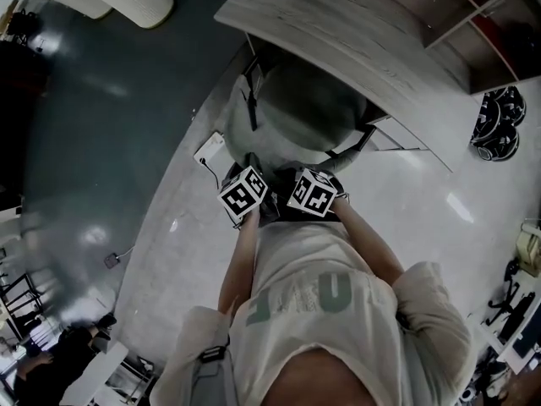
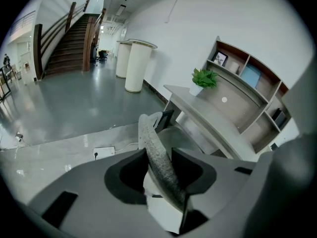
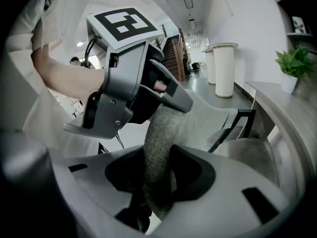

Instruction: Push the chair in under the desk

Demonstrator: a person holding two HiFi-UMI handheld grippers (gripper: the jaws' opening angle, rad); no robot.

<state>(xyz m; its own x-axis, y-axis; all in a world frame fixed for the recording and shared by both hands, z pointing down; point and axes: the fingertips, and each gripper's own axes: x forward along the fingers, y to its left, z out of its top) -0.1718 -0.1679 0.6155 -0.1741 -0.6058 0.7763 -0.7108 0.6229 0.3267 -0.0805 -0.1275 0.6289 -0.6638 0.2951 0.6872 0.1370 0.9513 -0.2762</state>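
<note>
Chair: the seat (image 1: 304, 112) is partly under the desk (image 1: 338, 24), with the backrest (image 2: 147, 130) on the near side.
Left gripper (image 2: 159, 152): clamped on the backrest's top edge.
Right gripper (image 3: 157, 150): clamped on the same edge, just to the right.
Armrest risk: the right armrest (image 1: 362, 140) sits close to the desk edge, so a skewed push may knock it.
Floor risk: the power strip (image 1: 210, 149) lies left of the chair, and a leg could catch on it.
Grip risk: the padded edge may slip from the jaws.

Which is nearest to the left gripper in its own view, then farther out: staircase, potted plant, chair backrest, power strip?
1. chair backrest, clamped between the left gripper's jaws.
2. power strip, on the floor, lower left.
3. potted plant, on the desk, upper right.
4. staircase, far back, upper left.
</note>
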